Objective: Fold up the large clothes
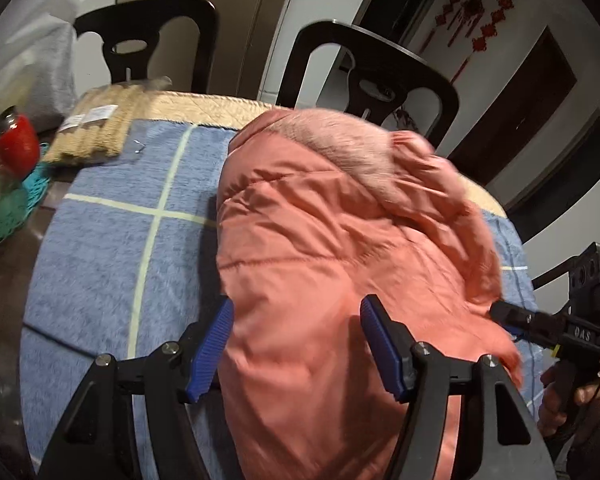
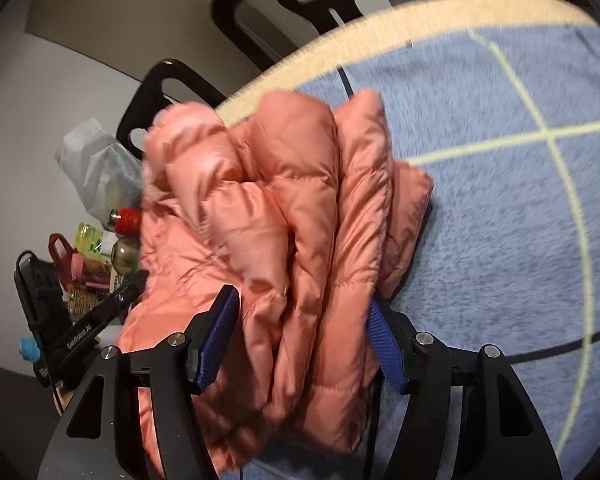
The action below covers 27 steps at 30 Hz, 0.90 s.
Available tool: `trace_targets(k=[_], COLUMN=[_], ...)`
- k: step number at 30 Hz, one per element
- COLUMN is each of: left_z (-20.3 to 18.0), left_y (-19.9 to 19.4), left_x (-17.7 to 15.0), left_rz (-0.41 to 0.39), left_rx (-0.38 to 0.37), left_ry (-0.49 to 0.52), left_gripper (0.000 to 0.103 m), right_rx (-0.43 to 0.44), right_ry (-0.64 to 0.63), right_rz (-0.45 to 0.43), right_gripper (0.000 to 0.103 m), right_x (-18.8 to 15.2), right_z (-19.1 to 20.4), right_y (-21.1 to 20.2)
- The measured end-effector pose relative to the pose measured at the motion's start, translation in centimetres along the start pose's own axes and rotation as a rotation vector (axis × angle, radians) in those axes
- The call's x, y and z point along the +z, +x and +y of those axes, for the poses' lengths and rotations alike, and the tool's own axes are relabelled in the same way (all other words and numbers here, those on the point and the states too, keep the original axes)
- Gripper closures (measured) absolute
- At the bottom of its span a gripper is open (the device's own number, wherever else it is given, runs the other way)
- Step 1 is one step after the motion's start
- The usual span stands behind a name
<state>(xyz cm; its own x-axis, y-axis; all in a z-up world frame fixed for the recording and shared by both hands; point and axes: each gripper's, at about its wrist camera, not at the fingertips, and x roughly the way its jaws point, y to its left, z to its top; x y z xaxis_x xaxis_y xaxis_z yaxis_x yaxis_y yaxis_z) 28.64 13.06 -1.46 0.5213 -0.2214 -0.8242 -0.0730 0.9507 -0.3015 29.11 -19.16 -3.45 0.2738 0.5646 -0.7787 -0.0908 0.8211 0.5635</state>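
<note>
2 chairs (image 1: pixel 364 76) stand beyond the table edge, ahead of the left claw (image 1: pixel 296 344); a noodle pack (image 1: pixel 96 128) and red-capped jar (image 1: pixel 14 140) sit far left of it. Jacket (image 1: pixel 340 240), salmon, puffy, folded into a bundle on the blue blanket (image 1: pixel 112 248), long axis running away from the left claw, furry hood end farthest. Left claw is wide apart, straddling the jacket's near end, pads beside fabric, grip unclear. Right claw (image 2: pixel 300 340) gapes wide around the stacked folds; squeezing or not, cannot tell.
</note>
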Motion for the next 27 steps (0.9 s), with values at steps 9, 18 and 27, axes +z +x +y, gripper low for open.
trace_targets(k=[9, 18, 27], left_z=[-3.8, -5.5, -6.1], left_y=[-3.0, 0.3, -5.1], left_x=[-4.4, -5.7, -7.1], left_rz=[-0.013, 0.04, -0.001], left_rx=[-0.012, 0.077, 0.126], left_ry=[0.045, 0.089, 0.05], left_gripper=[0.036, 0.032, 0.034], right_rx=[-0.073, -0.186, -0.086], right_ry=[-0.261, -0.267, -0.311], right_rz=[-0.082, 0.082, -0.01], right_gripper=[0.062, 0.083, 0.042], right_x=[-0.5, -0.8, -3.6], right_z=[5.1, 1.9, 3.1], right_y=[-2.4, 3.2, -4.8])
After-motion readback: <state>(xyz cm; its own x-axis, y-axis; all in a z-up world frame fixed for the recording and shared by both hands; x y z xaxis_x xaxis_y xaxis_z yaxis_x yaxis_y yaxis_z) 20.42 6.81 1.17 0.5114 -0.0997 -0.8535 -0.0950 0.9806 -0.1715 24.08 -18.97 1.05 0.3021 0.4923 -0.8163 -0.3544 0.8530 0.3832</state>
